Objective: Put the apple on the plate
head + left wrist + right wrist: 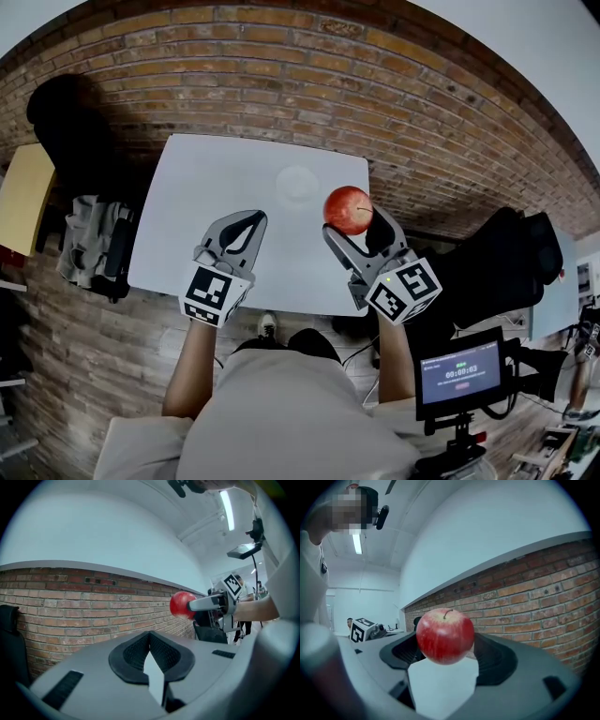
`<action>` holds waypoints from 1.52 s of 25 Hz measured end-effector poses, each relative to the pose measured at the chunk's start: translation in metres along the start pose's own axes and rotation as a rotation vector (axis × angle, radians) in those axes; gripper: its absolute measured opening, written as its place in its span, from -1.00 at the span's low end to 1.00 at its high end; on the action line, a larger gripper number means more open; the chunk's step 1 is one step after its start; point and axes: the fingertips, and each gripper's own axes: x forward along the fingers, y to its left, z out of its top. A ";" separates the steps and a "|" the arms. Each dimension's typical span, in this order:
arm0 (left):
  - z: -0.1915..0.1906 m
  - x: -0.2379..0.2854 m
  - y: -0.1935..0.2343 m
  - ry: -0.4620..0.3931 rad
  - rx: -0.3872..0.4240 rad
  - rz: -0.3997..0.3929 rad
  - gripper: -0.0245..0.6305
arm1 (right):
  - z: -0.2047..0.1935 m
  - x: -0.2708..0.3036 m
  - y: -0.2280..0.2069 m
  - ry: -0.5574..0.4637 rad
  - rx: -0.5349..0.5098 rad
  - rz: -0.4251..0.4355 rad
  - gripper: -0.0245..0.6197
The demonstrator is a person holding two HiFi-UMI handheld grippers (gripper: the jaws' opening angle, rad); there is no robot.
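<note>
Right gripper (359, 223): clamped on the apple (445, 636), one jaw on each flank, stem pointing up.
Grip quality: the jaws meet the fruit near its widest part, which we judge secure. No need to squeeze harder on a round, smooth skin.
Left gripper (253, 219): jaws together with nothing between them, held over the table to the left of the plate and on the person's side of it.
Plate (297, 185): a pale disc on the white table (206, 187), bare. It is faint in the head view, so we take it for a clear or white plate without being sure which.
Apple's place: in the air, just to the right of the plate and a little towards the person, not yet over it.
Step in hand: carrying the apple across to the plate.
How to do it well: we would bring the apple over the plate's middle, keep the stem upright, and lower it until the base sits on the plate. Only then should the jaws part, slowly, so the fruit does not roll.
Risk: releasing near the plate's rim could send the apple off onto the table.
Left gripper's part: we would keep it clear of the plate.
</note>
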 end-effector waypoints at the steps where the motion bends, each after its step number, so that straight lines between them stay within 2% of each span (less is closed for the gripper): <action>1: -0.002 0.001 0.003 0.005 -0.002 -0.002 -0.91 | -0.001 0.004 -0.001 0.005 0.008 0.004 0.23; 16: -0.017 0.020 0.051 0.059 -0.038 0.034 -0.91 | -0.019 0.064 -0.035 0.040 0.089 0.021 0.23; 24: -0.033 0.048 0.072 0.106 -0.061 0.068 -0.91 | -0.047 0.106 -0.081 0.085 0.095 0.031 0.23; 31: -0.050 0.068 0.084 0.147 -0.096 0.112 -0.91 | -0.074 0.143 -0.111 0.154 0.078 0.054 0.23; 38: -0.067 0.088 0.091 0.182 -0.123 0.124 -0.91 | -0.106 0.174 -0.131 0.229 0.071 0.084 0.23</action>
